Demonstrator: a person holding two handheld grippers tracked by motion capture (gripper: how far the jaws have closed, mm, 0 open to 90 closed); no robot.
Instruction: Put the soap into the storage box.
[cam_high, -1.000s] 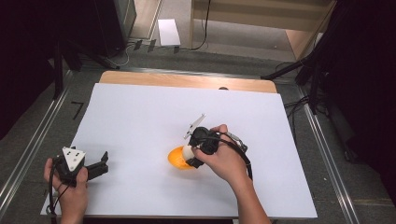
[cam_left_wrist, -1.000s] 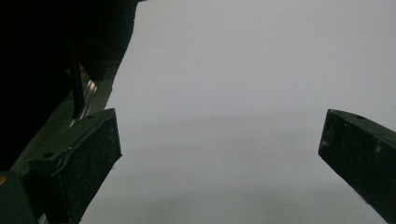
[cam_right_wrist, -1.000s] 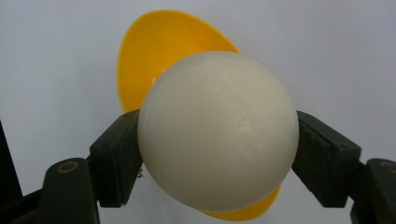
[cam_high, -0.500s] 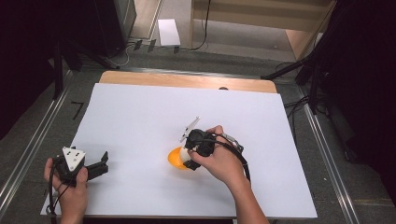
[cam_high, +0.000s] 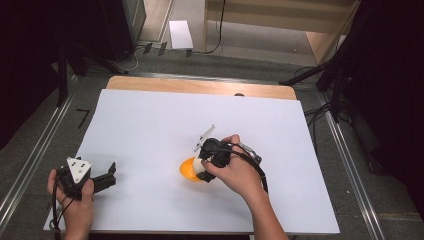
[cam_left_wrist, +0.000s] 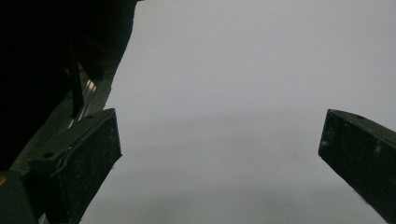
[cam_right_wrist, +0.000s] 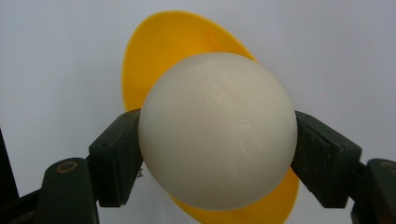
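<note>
In the right gripper view the right gripper pinches a white ball between its two black jaws, one pad pressed to the ball at 9 o'clock and the other at 3 o'clock. The ball is smooth, matte and off-white, nearly round, with a faint sheen across its top. Behind it lies a yellow bowl, shallow and glossy like moulded plastic, its oval rim showing past the ball at 11 o'clock and again at 5 o'clock. Whether the ball touches the bowl cannot be told.

In the high view the right gripper sits a little toward 5 o'clock from the middle of the white sheet, pointed down at the yellow bowl, which rests on the sheet just at 9 o'clock of the hand.

The left gripper lies at 8 o'clock on the sheet, well apart from the bowl, held low in the left hand. Its jaws stand spread wide with nothing between them; in the left gripper view the left gripper shows rough, dark, blocky pads over the plain, smooth sheet. The sheet covers a wooden table, whose bare edge shows at 12 o'clock.
</note>
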